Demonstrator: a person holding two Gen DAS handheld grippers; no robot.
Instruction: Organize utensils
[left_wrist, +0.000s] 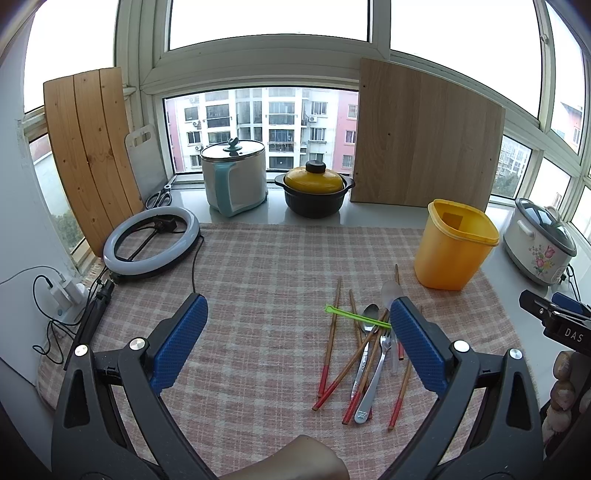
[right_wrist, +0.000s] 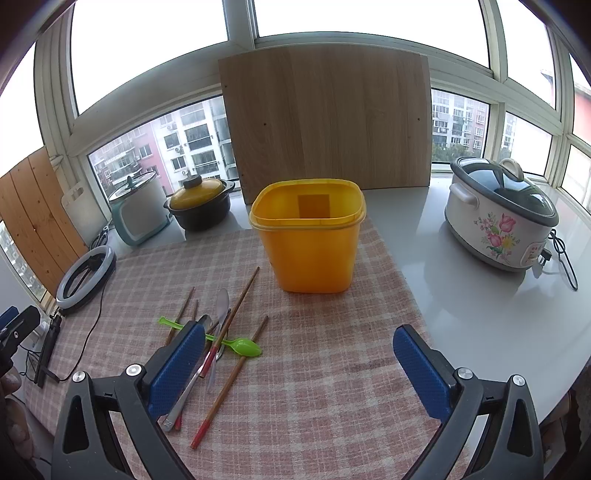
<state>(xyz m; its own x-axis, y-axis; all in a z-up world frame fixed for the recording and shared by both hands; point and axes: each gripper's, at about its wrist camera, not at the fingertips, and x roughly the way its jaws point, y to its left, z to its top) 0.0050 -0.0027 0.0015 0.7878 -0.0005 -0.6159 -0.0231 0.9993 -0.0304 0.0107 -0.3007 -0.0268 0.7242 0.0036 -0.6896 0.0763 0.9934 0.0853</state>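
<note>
A loose pile of utensils lies on the checked cloth (left_wrist: 258, 295): several red-tipped wooden chopsticks (left_wrist: 330, 350), a metal fork (left_wrist: 373, 376), a metal spoon (left_wrist: 369, 317), a clear plastic spoon (left_wrist: 390, 291) and a green plastic spoon (right_wrist: 243, 346). An empty yellow tub (right_wrist: 310, 243) stands upright behind the pile; it also shows in the left wrist view (left_wrist: 452, 245). My left gripper (left_wrist: 299, 343) is open and empty, with the pile beside its right finger. My right gripper (right_wrist: 299, 373) is open and empty, with the pile beside its left finger.
A ring light (left_wrist: 151, 240) lies at the cloth's left edge with cables. A kettle (left_wrist: 236, 177) and a yellow-lidded pot (left_wrist: 314, 188) stand at the window. A wooden board (right_wrist: 325, 122) leans behind the tub. A flowered rice cooker (right_wrist: 502, 218) stands on the white counter, right.
</note>
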